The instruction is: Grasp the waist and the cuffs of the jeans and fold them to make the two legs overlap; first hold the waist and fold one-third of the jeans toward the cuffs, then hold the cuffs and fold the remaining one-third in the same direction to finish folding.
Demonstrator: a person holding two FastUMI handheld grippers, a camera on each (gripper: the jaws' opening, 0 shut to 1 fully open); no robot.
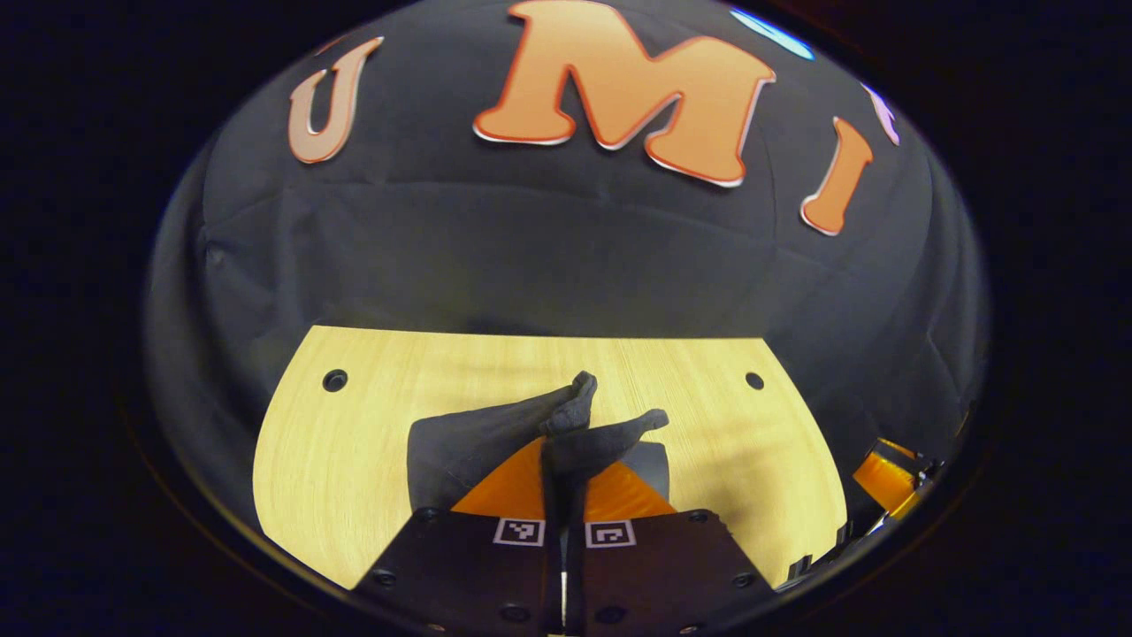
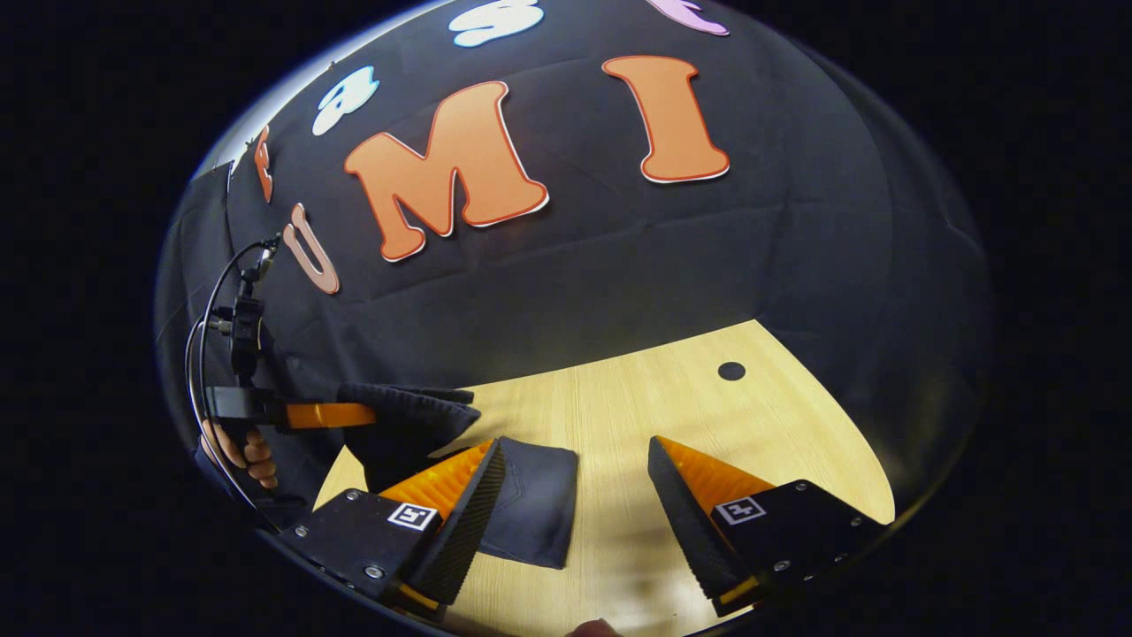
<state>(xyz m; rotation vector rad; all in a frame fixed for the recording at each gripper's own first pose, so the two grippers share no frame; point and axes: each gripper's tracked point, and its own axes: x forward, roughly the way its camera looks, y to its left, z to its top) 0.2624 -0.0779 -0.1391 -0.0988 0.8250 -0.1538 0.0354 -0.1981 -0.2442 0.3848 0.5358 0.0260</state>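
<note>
Left gripper lifts the cloth, right one waits wide open

The left gripper (image 1: 566, 460) has its fingers clamped on a bunch of dark jeans (image 1: 495, 433), held up off the wooden table (image 1: 354, 425), likely to carry that end over for a fold. In the right gripper view, the right gripper (image 2: 575, 495) hangs with fingers well apart above the folded part of the jeans (image 2: 531, 504). Bare table lies to its right, with the far edge near a small hole (image 2: 731, 371).
</note>
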